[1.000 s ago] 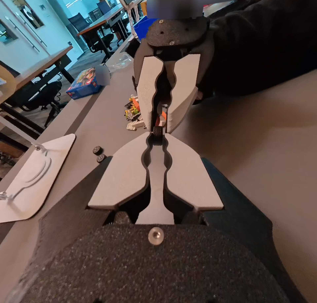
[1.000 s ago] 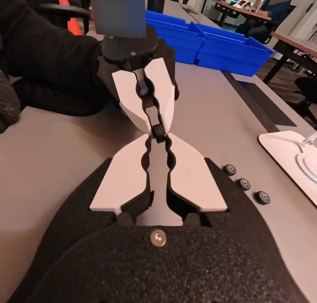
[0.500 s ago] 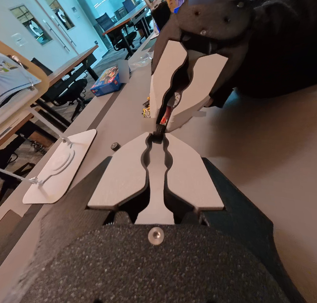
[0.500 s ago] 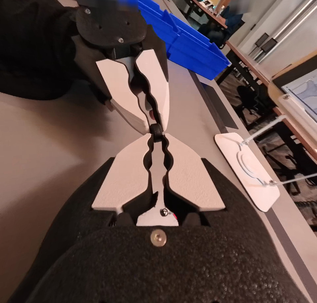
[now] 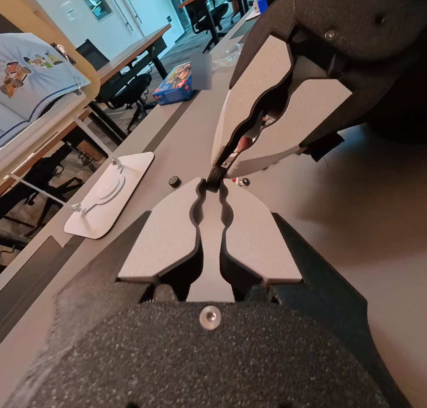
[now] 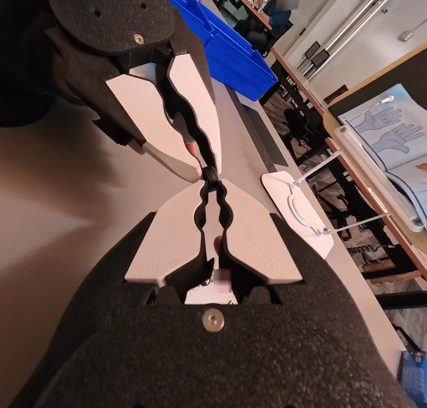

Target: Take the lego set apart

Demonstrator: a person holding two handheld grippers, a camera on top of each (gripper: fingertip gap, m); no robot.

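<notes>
A small black wheel piece (image 5: pixel 215 174) hangs above the grey table (image 5: pixel 346 212), pinched from both ends. My left gripper (image 5: pixel 211 185) is shut on its near end. My right gripper (image 5: pixel 225 165) comes in from the upper right, shut on the far end, with a bit of white and red showing between its fingers. In the right wrist view my right gripper (image 6: pixel 211 186) meets the wheel piece (image 6: pixel 211 176) tip to tip with my left gripper (image 6: pixel 209 165). What joins the wheel parts is hidden by the fingertips.
A loose black wheel (image 5: pixel 173 180) and a small white piece (image 5: pixel 245 181) lie on the table beyond the tips. A white stand base (image 5: pixel 111 195) sits near the table edge and also shows in the right wrist view (image 6: pixel 298 212). A blue set box (image 5: pixel 175 87) lies farther back, and blue bins (image 6: pixel 231 50) at the table's far end. Left and right tips are no more than a few centimetres apart.
Both grippers stay clamped tip to tip on the wheel piece. They have lifted and rolled, so the table tilts in both views. The loose wheels have left the right wrist view.
</notes>
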